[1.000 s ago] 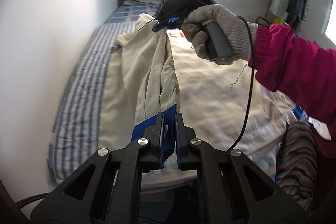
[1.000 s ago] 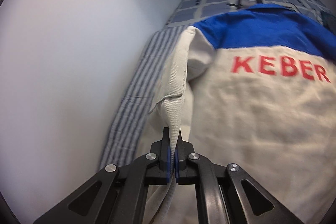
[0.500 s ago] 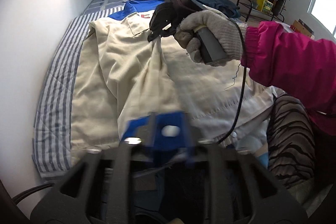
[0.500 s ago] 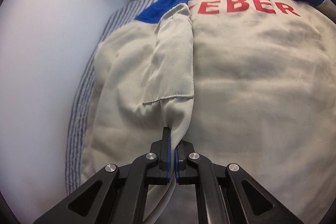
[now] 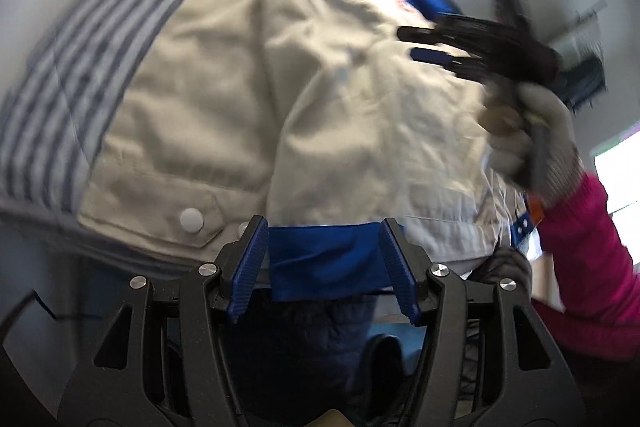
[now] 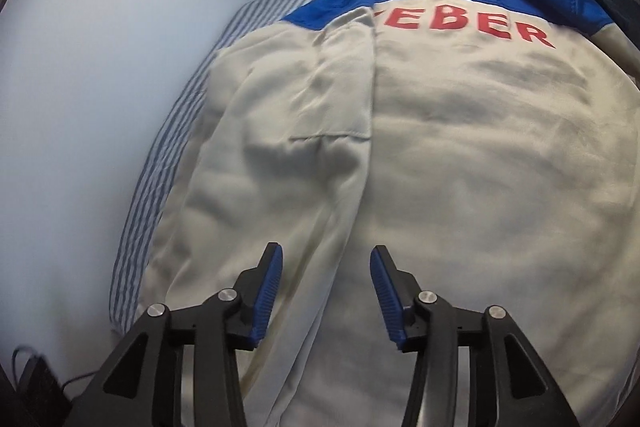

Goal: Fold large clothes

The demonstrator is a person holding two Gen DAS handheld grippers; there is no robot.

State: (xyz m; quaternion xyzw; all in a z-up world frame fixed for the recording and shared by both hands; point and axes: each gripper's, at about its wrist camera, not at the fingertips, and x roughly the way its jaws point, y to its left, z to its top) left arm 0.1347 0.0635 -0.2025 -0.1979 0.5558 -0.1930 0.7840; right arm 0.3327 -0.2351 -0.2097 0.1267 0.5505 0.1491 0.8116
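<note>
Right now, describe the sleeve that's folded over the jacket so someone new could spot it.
Start at the striped bed sheet and the cream jacket lying on it, red lettering up. The folded sleeve lies lengthwise along its left side, covering the first letter. A stitched cross seam and straight edge set it apart.

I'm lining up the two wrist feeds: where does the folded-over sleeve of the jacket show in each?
Left wrist: the folded sleeve runs down the picture's middle, its blue cuff between the open left gripper.
Right wrist: the sleeve lies left of centre, running toward the open right gripper.
Shared landmark: the red lettering, upper right in both.
</note>
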